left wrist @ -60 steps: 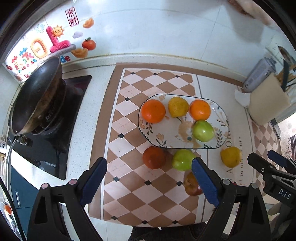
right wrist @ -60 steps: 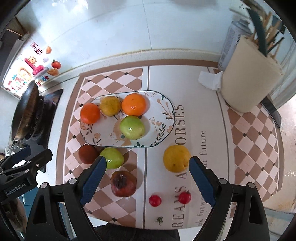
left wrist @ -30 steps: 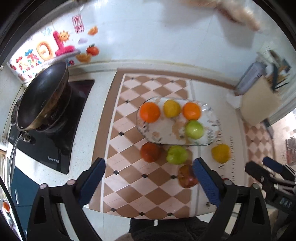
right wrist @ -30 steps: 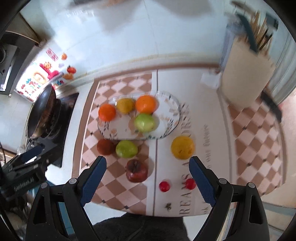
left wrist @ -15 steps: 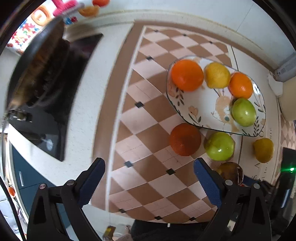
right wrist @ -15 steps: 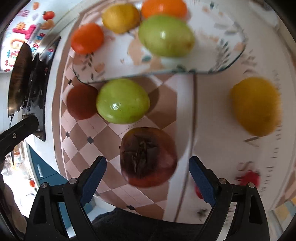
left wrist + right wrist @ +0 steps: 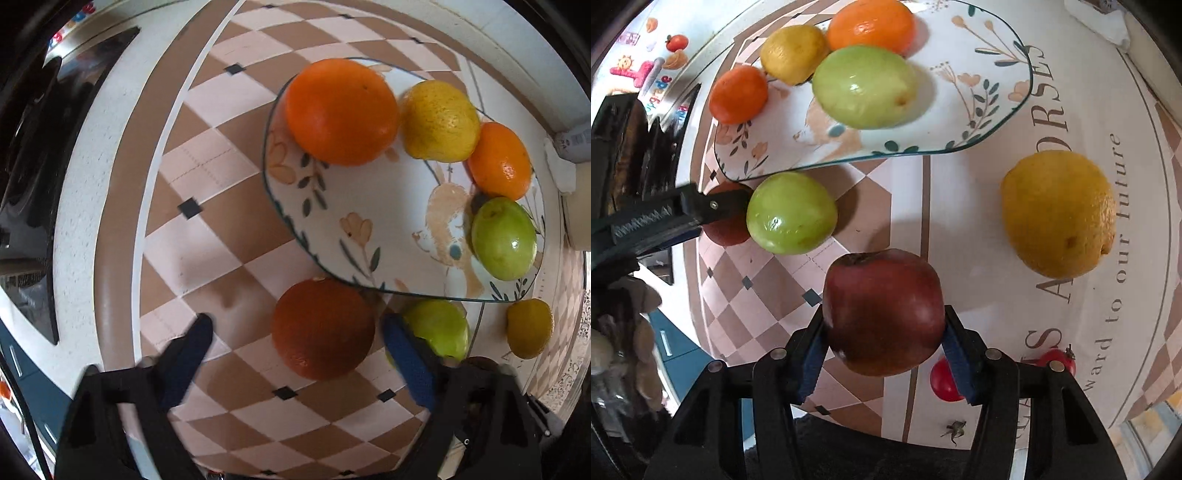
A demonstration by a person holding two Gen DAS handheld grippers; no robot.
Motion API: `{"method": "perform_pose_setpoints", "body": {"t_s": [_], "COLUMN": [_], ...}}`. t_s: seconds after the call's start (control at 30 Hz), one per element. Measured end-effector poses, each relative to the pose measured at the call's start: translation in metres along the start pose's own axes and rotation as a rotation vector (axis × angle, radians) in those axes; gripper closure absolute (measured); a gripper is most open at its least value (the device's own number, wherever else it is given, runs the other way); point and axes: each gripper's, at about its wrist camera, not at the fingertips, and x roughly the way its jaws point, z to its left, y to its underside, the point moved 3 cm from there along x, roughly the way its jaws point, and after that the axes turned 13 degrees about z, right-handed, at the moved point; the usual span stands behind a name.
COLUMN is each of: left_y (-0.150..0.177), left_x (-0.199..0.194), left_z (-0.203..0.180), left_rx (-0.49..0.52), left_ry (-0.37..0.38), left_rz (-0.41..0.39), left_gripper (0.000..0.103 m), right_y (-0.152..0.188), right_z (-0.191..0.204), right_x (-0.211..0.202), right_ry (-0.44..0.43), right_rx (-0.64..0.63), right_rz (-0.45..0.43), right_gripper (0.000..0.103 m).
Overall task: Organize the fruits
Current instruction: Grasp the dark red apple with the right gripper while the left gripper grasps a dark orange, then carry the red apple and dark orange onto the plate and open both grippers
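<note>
A flowered plate (image 7: 354, 254) (image 7: 1008, 110) holds two oranges, a yellow lemon (image 7: 439, 122) and a green apple (image 7: 864, 86). My left gripper (image 7: 295, 339) is open, its fingers on either side of a dark orange (image 7: 323, 328) on the checked mat just below the plate. My right gripper (image 7: 882, 332) is shut on a dark red apple (image 7: 882, 310). A second green apple (image 7: 790, 212) (image 7: 437, 326) lies between the two fruits. A large yellow lemon (image 7: 1058, 214) lies on the mat to the right.
Two small red tomatoes (image 7: 943, 380) lie by my right gripper's right finger. A black stove (image 7: 26, 147) sits at the left. The left gripper's finger (image 7: 665, 218) shows in the right wrist view beside the dark orange.
Both grippers dropped from high above the mat down to the fruit. The right one closed on the dark red apple. The left one came down around the dark orange.
</note>
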Motion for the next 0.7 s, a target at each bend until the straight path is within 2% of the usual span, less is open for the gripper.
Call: {"method": "perform_pose_setpoints", "body": {"t_s": [0.03,0.07,0.1,0.2,0.47,0.57,0.7], "left_y": [0.002,0.004,0.006,0.015,0.083,0.093,0.095], "left_x": [0.0,0.0,-0.001,-0.004,-0.007,0.0,0.009], "left_z": [-0.002,-0.004,-0.006,-0.012,-0.007,-0.007,-0.006], "left_rx": [0.009,0.014,0.021,0.036,0.001,-0.006,-0.024], "left_ry": [0.018,0.038,0.042,0.0,0.086,0.072,0.068], "left_rz": [-0.002,-0.006,-0.009,-0.028,-0.01,-0.008,0.001], "left_gripper": [0.033,0.044,0.05,0.05,0.05,0.05,0.05], "right_y": [-0.002,-0.002,-0.006,-0.008,0.007,0.004,0.0], "right_z": [-0.001,0.0,-0.002,0.002,0.009,0.005,0.005], "right_x": [-0.002,-0.003,-0.007,-0.01,-0.005,-0.002,-0.006], "right_ry": [0.002,0.01,0.013,0.024,0.009,-0.033,-0.003], "right_rx": [-0.002,-0.007,-0.008,-0.018,-0.069,-0.039,-0.051], "right_rz": [-0.005,-0.016,-0.02,-0.032,-0.006,-0.006,-0.031], "right_gripper": [0.042,0.042,0.042,0.042,0.043,0.042,0.042]}}
